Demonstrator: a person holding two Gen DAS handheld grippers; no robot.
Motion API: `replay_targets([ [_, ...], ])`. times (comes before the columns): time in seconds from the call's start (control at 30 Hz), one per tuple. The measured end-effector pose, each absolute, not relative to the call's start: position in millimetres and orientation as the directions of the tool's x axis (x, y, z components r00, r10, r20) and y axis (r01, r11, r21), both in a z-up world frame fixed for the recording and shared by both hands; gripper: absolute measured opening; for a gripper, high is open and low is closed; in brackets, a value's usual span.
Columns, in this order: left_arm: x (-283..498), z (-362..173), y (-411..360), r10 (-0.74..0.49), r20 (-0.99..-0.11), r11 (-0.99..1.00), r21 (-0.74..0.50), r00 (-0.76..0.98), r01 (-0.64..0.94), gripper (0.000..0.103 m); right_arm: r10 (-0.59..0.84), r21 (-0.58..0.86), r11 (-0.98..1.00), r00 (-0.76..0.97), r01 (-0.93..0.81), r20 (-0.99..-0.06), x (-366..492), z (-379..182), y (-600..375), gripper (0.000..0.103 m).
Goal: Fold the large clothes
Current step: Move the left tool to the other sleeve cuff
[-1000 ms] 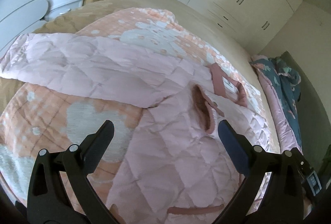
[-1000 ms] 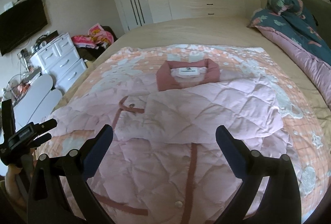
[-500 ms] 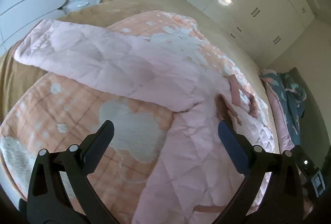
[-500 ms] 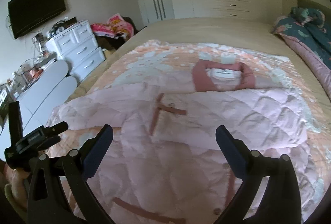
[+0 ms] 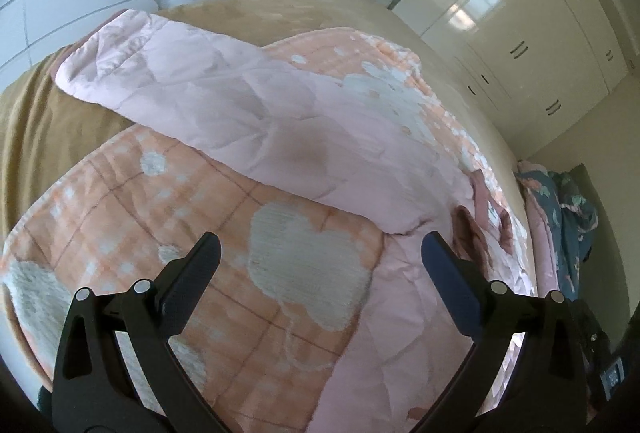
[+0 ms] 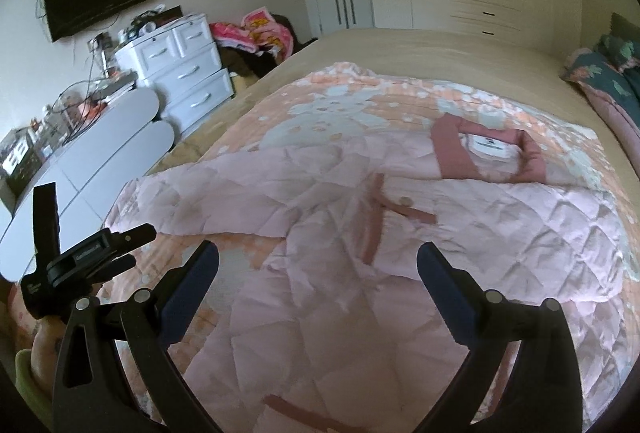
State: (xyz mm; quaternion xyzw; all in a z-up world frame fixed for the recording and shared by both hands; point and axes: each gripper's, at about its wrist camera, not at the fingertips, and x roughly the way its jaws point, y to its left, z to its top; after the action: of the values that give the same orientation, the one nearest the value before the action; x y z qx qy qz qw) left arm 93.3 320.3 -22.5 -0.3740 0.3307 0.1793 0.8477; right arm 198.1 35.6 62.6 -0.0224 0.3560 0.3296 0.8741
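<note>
On the bed [image 6: 400, 45], over a peach blanket [image 5: 132, 213], the pink jacket [image 6: 328, 313] lies flat with its front up and its collar [image 6: 448, 149] toward the far side. One sleeve [image 5: 224, 101] is stretched out to the side, not yet folded in. The left gripper [image 5: 320, 257] hangs above the blanket beside that sleeve, jaws spread and empty. The right gripper [image 6: 318, 261] is over the body of the jacket, also spread and empty. I judge the folding has hardly begun; sleeves and body are still to fold.
</note>
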Motion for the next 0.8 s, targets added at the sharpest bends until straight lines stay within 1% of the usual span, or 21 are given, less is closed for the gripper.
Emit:
replay_targets([
  [0.2,89,-40,338,0.067,-0.707,0.613,-0.528,0.704,-0.588,0.094,0.568,0.185,0.761,0.500,-0.622,-0.654,200,55,59,0.099],
  [0.47,85,-68,366,0.060,-0.720,0.528,-0.565,0.692,-0.634,0.094,0.549,0.184,0.767,0.480,-0.615,-0.684,208,39,69,0.099],
  [0.8,83,-86,408,0.090,-0.678,0.421,-0.638,0.729,-0.645,0.094,0.525,0.180,0.780,0.470,-0.600,-0.710,219,25,69,0.099],
])
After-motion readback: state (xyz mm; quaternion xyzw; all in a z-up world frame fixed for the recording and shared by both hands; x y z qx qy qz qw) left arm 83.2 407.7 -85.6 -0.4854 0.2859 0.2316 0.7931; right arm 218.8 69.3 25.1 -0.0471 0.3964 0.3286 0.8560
